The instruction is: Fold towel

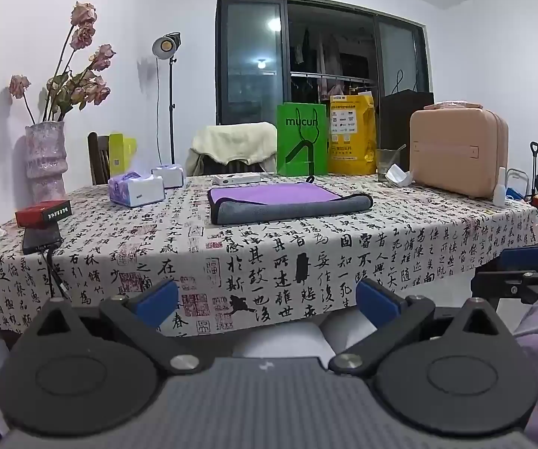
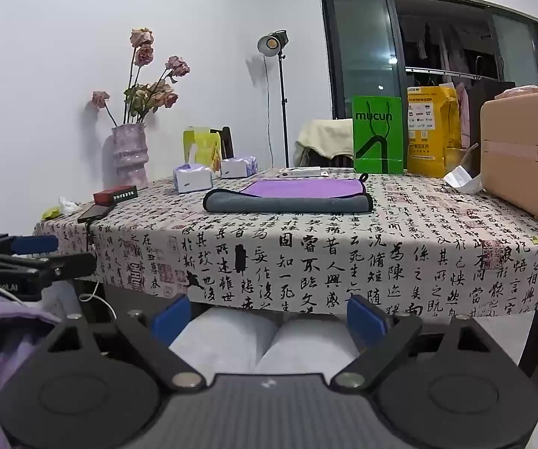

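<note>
Purple on top and grey underneath, the towel point(image 1: 287, 202) lies on the bench point(image 1: 231, 262), ahead of both grippers and above their level, well apart from them. It looks already doubled at least 1 time: the grey side wraps around the near edge in a rounded roll, and the purple face shows behind it. A small black loop sticks out at its far corner.

The left gripper point(image 1: 267, 303) and the right gripper point(image 2: 269, 316) are both held low, in front of the hanging edge of the tablecloth, with the jaws wide apart and nothing between the blue pads point(image 1: 156, 301). Each gripper sees the other one at the side of its view, so they are side by side.

My judgement is that this is either the rest after a fold or the pause before another fold; from these views I cannot decide which. If 1 more fold is wanted, the next move calls for raising both grippers over the bench edge, bringing them forward to 2 corners of the same side, and closing on all layers together, so that the roll does not open.

Around the towel, 2 tissue boxes point(image 1: 136, 189) stand ahead and to the left, a flat white box point(image 1: 237, 178) just behind it, a green bag point(image 1: 302, 138) and a yellow bag point(image 1: 352, 134) farther behind, and a pink case point(image 1: 458, 151) to the right. They leave room for lifting the cloth.
</note>
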The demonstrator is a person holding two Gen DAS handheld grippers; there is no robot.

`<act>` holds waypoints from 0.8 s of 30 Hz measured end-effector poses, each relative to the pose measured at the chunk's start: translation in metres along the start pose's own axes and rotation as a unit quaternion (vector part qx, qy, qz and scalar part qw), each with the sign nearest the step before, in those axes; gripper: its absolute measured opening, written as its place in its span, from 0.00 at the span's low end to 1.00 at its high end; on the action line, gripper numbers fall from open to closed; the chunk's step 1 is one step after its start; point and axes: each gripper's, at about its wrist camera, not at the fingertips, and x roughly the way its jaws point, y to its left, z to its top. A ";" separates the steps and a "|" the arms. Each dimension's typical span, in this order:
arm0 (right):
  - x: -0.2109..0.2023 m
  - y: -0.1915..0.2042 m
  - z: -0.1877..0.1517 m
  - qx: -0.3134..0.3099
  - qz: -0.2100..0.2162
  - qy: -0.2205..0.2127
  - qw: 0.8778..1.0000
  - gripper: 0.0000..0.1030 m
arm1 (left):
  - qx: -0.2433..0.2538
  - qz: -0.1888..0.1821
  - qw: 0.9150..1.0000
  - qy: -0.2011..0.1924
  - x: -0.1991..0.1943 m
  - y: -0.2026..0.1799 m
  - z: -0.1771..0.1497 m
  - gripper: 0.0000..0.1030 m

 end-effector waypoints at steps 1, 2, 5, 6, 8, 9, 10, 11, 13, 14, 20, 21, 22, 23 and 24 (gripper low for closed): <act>0.000 0.000 0.000 -0.001 0.000 -0.001 1.000 0.88 | 0.000 0.000 1.000 0.000 0.001 0.001 0.000 1.00; -0.001 0.001 0.000 -0.001 -0.001 -0.002 1.000 0.88 | -0.001 0.000 1.000 0.000 0.002 0.002 0.000 1.00; -0.002 0.001 0.000 -0.002 -0.001 -0.007 1.000 0.88 | -0.002 -0.001 1.000 0.000 0.006 0.006 0.001 1.00; -0.002 0.002 0.000 -0.003 -0.001 -0.008 1.000 0.88 | 0.004 0.001 1.000 -0.005 -0.002 0.003 0.002 1.00; -0.002 0.003 -0.001 -0.003 -0.001 -0.007 1.000 0.88 | 0.004 0.000 1.000 -0.007 -0.002 0.003 0.002 1.00; -0.004 -0.001 0.003 -0.001 -0.002 -0.008 1.000 0.88 | 0.004 0.000 1.000 -0.007 -0.002 0.004 0.002 1.00; -0.005 -0.001 0.003 -0.001 -0.002 -0.009 1.000 0.88 | 0.004 0.000 1.000 -0.006 -0.002 0.005 0.002 1.00; -0.005 -0.002 0.004 -0.001 -0.003 -0.009 1.000 0.88 | 0.007 0.002 1.000 -0.009 -0.003 0.000 0.000 1.00; -0.004 0.001 0.005 0.001 -0.005 -0.009 1.000 0.89 | 0.007 0.002 1.000 -0.008 -0.003 -0.001 -0.001 1.00; -0.005 0.001 0.005 0.001 -0.005 -0.009 1.000 0.89 | 0.007 0.002 1.000 -0.008 -0.003 -0.001 -0.001 1.00; -0.004 -0.003 0.003 0.003 -0.004 -0.009 1.000 0.90 | 0.008 0.001 1.000 -0.004 -0.001 -0.002 -0.001 1.00; -0.004 -0.003 0.003 0.003 -0.004 -0.009 1.000 0.90 | 0.009 0.001 1.000 -0.004 -0.001 -0.002 -0.001 1.00; -0.003 -0.003 0.003 0.003 -0.004 -0.008 1.000 0.90 | 0.009 0.001 1.000 -0.004 -0.001 -0.002 -0.001 1.00; -0.003 -0.003 0.003 0.003 -0.004 -0.007 1.000 0.90 | 0.009 0.001 1.000 -0.004 -0.001 -0.002 -0.001 1.00; -0.002 -0.003 0.003 0.003 -0.004 -0.007 1.000 0.90 | 0.009 0.001 1.000 -0.004 -0.001 -0.002 -0.001 1.00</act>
